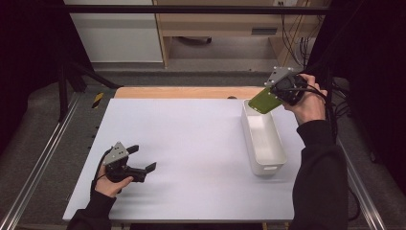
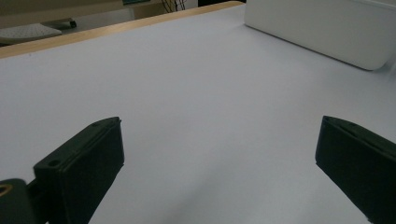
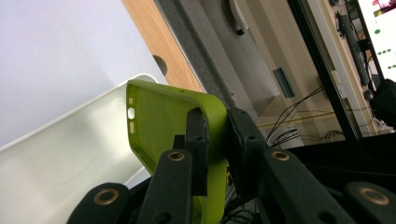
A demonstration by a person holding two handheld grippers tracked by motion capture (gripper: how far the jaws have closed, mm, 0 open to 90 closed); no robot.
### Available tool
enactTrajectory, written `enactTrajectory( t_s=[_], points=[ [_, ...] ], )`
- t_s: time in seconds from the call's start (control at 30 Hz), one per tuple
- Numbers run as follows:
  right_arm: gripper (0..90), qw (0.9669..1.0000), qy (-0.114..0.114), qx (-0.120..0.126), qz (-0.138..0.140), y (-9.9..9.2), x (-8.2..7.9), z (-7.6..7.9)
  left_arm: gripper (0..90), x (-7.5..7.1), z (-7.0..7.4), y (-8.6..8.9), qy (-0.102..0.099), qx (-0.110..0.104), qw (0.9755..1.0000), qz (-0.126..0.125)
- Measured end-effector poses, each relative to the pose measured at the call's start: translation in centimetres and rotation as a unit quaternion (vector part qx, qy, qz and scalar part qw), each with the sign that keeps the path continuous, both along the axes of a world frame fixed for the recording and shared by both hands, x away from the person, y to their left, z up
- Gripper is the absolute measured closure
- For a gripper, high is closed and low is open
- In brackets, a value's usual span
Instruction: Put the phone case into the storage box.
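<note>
Your left gripper (image 1: 142, 158) sits low over the near left part of the white tabletop (image 1: 191, 143), jaws spread wide apart with nothing between them; in the left gripper view only bare tabletop lies ahead of it, with the wall of the white bin (image 2: 322, 28) beyond to its right. Farther out, your right gripper (image 1: 274, 94) is raised above the far end of that white bin (image 1: 265, 139). Its jaws are clamped on the edge of a green phone case (image 3: 168, 126), which tilts down from the gripper toward the bin's far end. In the right gripper view the case's hollow inner side faces the camera, with the bin interior beneath it.
</note>
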State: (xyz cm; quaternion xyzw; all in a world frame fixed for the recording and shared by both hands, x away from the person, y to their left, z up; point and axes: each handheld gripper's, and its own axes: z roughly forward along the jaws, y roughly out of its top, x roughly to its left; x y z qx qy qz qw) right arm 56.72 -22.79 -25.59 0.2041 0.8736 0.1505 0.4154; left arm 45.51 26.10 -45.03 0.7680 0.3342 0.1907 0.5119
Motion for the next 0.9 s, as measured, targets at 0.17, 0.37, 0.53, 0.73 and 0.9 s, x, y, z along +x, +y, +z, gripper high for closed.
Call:
enactTrajectory(
  t_s=[0.17, 0.37, 0.53, 0.73, 0.9],
  points=[
    [79.1, 0.9998, 0.009, -0.014, 0.010, 0.2, 0.9, -0.3, 1.0, 0.1, 0.0, 0.0, 0.001, 0.000, 1.0000, -0.001],
    [79.1, 0.9987, 0.022, -0.038, 0.027, 0.7, 2.1, -0.5, 1.0, 0.2, -0.2, 0.2, 0.004, 0.000, 1.0000, -0.001],
    [79.1, 0.9975, 0.027, -0.052, 0.039, 1.1, 2.8, -0.8, 1.1, 0.3, -0.3, 0.3, 0.006, -0.002, 1.0000, -0.001],
    [79.1, 0.9947, 0.039, -0.077, 0.057, 1.4, 3.6, -1.3, 1.1, 0.3, -0.3, 0.3, 0.007, -0.001, 1.0000, -0.002],
    [79.1, 0.9925, 0.049, -0.091, 0.066, 1.6, 4.2, -1.7, 1.1, 0.4, -0.4, 0.4, 0.007, -0.001, 1.0000, -0.001]
  ],
)
